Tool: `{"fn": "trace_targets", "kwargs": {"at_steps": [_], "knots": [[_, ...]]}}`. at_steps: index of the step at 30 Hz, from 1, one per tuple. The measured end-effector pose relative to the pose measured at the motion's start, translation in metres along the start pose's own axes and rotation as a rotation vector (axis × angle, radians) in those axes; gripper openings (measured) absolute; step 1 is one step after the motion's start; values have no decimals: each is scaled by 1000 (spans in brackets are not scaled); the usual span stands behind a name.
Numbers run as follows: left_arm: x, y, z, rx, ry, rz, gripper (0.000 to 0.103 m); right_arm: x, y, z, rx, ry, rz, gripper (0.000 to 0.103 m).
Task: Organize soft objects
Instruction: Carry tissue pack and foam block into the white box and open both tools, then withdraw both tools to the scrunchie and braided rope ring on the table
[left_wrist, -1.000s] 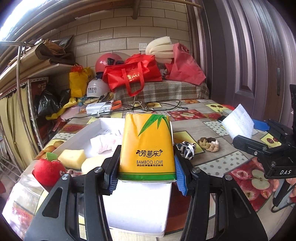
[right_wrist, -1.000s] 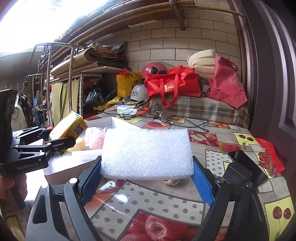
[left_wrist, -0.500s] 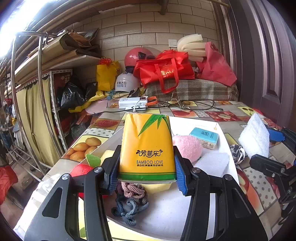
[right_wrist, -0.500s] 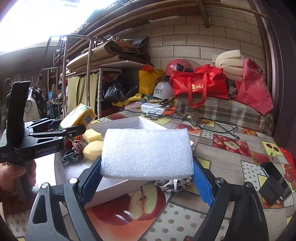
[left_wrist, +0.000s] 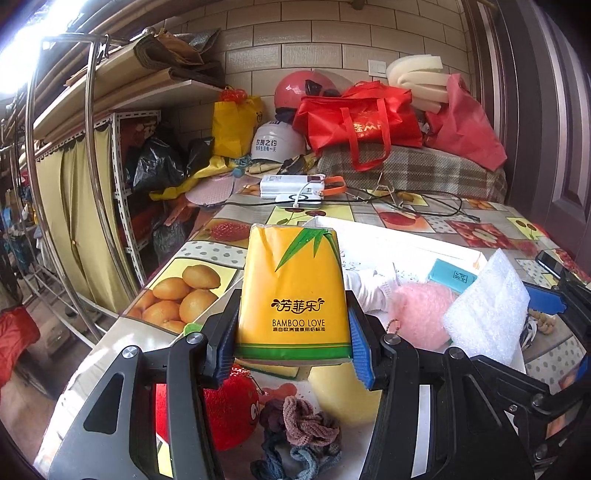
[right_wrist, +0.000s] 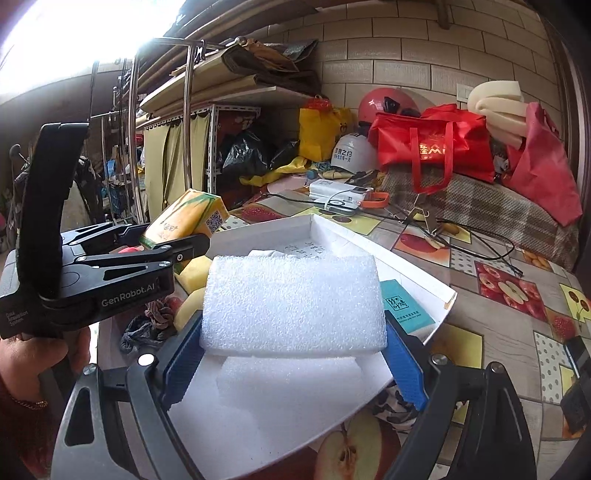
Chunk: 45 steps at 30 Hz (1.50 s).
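The left gripper (left_wrist: 293, 341) clamps a soft, light tissue pack (left_wrist: 293, 291) by its sides above the white box (right_wrist: 424, 273); the right gripper (right_wrist: 293, 345) clamps a squashy foam pad (right_wrist: 293, 302) by its edges, just right.

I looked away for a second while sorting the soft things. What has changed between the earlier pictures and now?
Both grippers have swung over the white box. The left gripper now carries the yellow tissue pack above the box's near end; the right gripper has brought the white foam block from over the tablecloth to above a foam piece lying in the box. Nothing was released: both grips are unchanged.
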<state>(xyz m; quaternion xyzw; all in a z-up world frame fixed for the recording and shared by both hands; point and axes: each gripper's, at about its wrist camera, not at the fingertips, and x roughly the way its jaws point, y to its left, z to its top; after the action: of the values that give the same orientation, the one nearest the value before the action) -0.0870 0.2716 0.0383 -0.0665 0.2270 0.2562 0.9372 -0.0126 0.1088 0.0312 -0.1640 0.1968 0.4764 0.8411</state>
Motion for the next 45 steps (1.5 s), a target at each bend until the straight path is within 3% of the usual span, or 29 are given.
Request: {"fn": "trace_targets", "kwargs": {"at_steps": [4, 5, 6, 8, 19, 26, 30, 34, 37, 41, 44, 45], "knots": [[3, 0, 1, -9, 14, 24, 57, 16, 1, 2, 4, 70, 17, 91], [2, 1, 1, -14, 12, 38, 74, 16, 0, 2, 9, 74, 14, 94], [1, 2, 1, -19, 8, 47, 93, 14, -2, 1, 15, 67, 14, 103], [-4, 4, 0, -27, -16, 58, 103, 10, -3, 1, 24, 44, 15, 103], [-11, 6, -1, -36, -51, 75, 103, -4, -11, 1, 76, -34, -1, 103], [-33, -2, -5, -13, -144, 62, 103, -28, -38, -12, 104, -56, -62, 103], [-46, -22, -11, 29, -141, -27, 103, -48, -76, -26, 124, -32, -135, 103], [-66, -58, -20, 95, -131, -155, 103, -56, -117, -38, 161, 58, -172, 103], [-86, -93, -30, 162, -99, -326, 103, -55, -133, -46, 124, 123, -207, 103], [-93, -147, -39, 249, 44, -579, 103, -45, -149, -55, 162, 209, -186, 103], [-78, -179, -42, 270, 181, -662, 103, -25, -150, -59, 163, 315, -171, 101], [-71, -187, -42, 268, 220, -666, 103, -19, -149, -60, 157, 343, -170, 95]]}}
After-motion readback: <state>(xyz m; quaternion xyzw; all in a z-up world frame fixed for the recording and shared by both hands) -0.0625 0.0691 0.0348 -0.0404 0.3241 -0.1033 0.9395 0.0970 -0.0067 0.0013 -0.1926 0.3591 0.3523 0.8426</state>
